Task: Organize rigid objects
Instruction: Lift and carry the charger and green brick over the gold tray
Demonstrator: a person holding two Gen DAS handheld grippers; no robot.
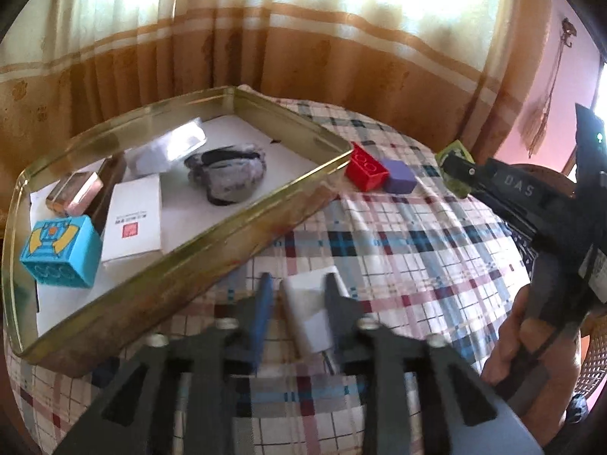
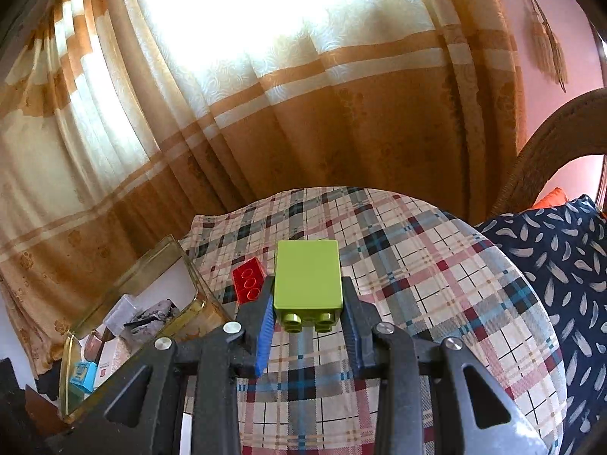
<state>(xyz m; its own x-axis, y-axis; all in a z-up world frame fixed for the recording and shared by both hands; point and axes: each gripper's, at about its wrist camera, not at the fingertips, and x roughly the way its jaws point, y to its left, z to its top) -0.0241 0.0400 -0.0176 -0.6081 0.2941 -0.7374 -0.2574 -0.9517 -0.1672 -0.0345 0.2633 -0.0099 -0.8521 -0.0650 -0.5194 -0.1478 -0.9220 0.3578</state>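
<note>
A gold tin tray [image 1: 242,220] on the plaid table holds a blue block [image 1: 60,252], a white box [image 1: 132,220], a pink box [image 1: 74,193] and a grey bundle [image 1: 227,170]. My left gripper [image 1: 297,295] has its fingers around a white block [image 1: 309,314] lying on the cloth beside the tray; the jaws look open with a gap on the left side. My right gripper [image 2: 307,303] is shut on a green block [image 2: 308,278], held above the table; it also shows in the left wrist view [image 1: 455,168]. A red brick [image 1: 366,167] and a purple block [image 1: 398,176] lie past the tray's corner.
The tray [image 2: 114,326] and the red brick [image 2: 248,278] show at the left of the right wrist view. A curtain hangs behind the table. A wicker chair [image 2: 542,159] with a dark patterned cushion [image 2: 561,265] stands at the right.
</note>
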